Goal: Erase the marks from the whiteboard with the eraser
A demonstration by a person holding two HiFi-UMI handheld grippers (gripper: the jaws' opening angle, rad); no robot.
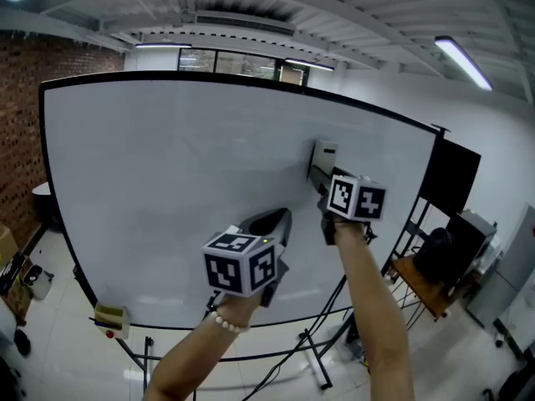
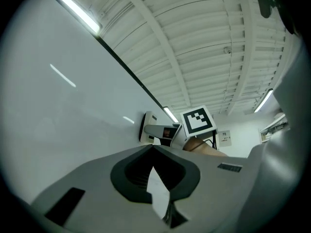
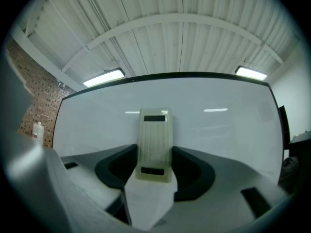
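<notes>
Nearest, the left gripper (image 1: 282, 217) hangs low before the whiteboard (image 1: 167, 182), jaws closed on nothing. Toward the whiteboard's upper right, the right gripper (image 1: 323, 178) clamps the eraser (image 1: 324, 152) — long axis up the whiteboard, face apparently against it. Only the right gripper view shows that clamp squarely; no marks are visible.

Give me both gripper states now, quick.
left gripper: shut, fingers together, nothing between them.
right gripper: shut on the eraser.
</notes>
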